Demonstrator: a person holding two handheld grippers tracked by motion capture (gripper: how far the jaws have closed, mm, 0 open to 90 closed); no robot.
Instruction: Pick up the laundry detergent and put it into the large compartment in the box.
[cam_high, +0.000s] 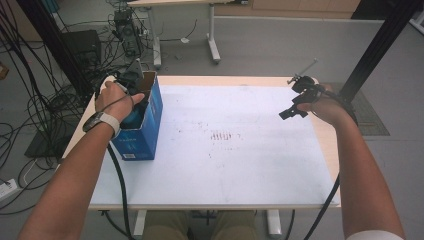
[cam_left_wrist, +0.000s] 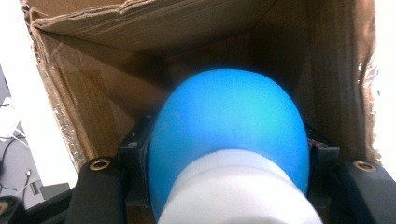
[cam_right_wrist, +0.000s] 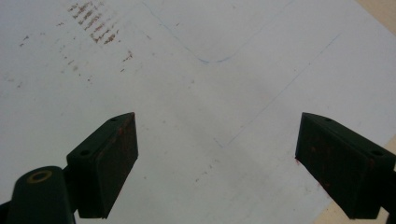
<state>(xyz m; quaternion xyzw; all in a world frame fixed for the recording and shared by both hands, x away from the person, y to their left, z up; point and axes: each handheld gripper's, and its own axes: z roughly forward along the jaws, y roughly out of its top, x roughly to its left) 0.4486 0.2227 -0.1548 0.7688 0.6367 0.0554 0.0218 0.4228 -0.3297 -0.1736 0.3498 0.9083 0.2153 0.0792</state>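
The blue and white object (cam_left_wrist: 229, 144), rounded and smooth with a blue dome and a white band at its near end, sits pinched between the jaws of the left hand-held gripper (cam_left_wrist: 229, 154), and it is already inside the mouth of the blue cardboard box (cam_high: 145, 120), whose brown inner walls (cam_left_wrist: 93, 102) close around it on every side. From the high view the box stands upright near the left edge of the tabletop (cam_high: 240, 165), open at the top, with the left hand (cam_high: 114, 97) reaching down into it from above. The step in hand looks like lowering the object into the box, so the sound way is to keep it centred between the walls, carry it down until it rests on the bottom or on whatever lies there, which cannot be seen, and only then let the jaws part. A rounded, slick shape may slip or roll if freed too high. The torn flap edge at the opening could catch the gripper or its cable on the way out, so withdraw straight up. The right hand-held gripper (cam_right_wrist: 217, 163) hangs over bare tabletop well apart from the box, jaws spread and holding nothing; it could steady the box wall if the box tips.
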